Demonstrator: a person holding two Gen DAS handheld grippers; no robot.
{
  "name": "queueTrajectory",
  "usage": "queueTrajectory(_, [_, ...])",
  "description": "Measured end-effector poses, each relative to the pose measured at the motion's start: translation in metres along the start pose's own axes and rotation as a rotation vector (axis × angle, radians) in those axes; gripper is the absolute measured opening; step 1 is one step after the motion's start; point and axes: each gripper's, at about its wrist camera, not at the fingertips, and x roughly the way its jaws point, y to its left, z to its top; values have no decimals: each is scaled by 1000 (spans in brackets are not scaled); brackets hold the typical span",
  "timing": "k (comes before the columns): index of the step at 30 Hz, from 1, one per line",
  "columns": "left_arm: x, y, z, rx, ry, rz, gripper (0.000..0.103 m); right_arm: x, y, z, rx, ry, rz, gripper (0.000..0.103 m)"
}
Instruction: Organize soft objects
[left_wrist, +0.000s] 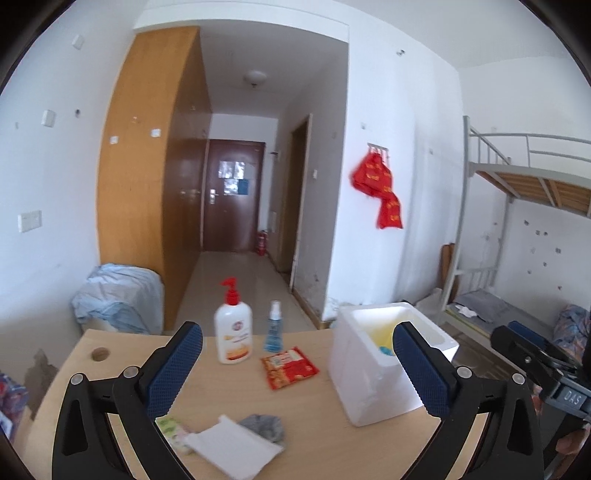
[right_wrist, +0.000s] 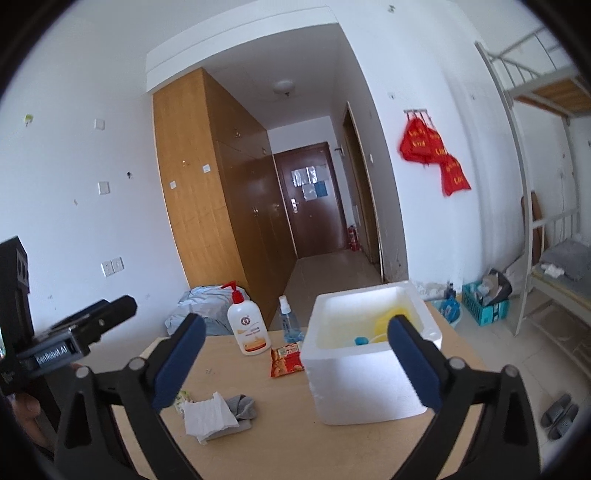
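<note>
Both grippers empty, held above the near edge of the light wooden tabletop (left_wrist: 122, 350). Left gripper (left_wrist: 295, 373): blue-padded fingers spread wide, nothing between the pads. Right gripper (right_wrist: 297, 363): same, jaws fully apart, no object held.

Nearest on the table, a loose cluster of soft items: folded white cloth or tissue sheet (right_wrist: 207, 415) lying on top of a crumpled grey sock-like fabric (right_wrist: 243, 406), with a green-patterned soft packet (left_wrist: 171, 430) touching the cloth's left side; the packet is blurred, contents unclear. These look like the task's remaining things, still unsorted, likely bunched close to the person for easy reach.

Mid-table: flat red-orange snack sachet (left_wrist: 289, 366), lying just beside the box's left wall. Right side: white foam box, open top (right_wrist: 354, 384), probably the collecting bin; inside it a yellow round object (right_wrist: 391, 321) and a small blue piece (right_wrist: 361, 339) already sit, so judged partly done.

Far edge: white pump bottle with red dispenser (left_wrist: 233, 332) and small clear-blue spray bottle (left_wrist: 274, 330), upright, rigid, likely not for sorting.

Wide jaws suit a next grab at the cloth pile.
</note>
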Motion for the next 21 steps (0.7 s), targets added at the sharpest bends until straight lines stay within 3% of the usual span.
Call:
queueTrajectory(7, [-31,28,-3,-10,-23,71,103,-8,27,-4,-52,-29,18,103])
queueTrajectory(21, [-67,79,-27,-6,-22,244,103,8,79,-28,-130,48,116,103])
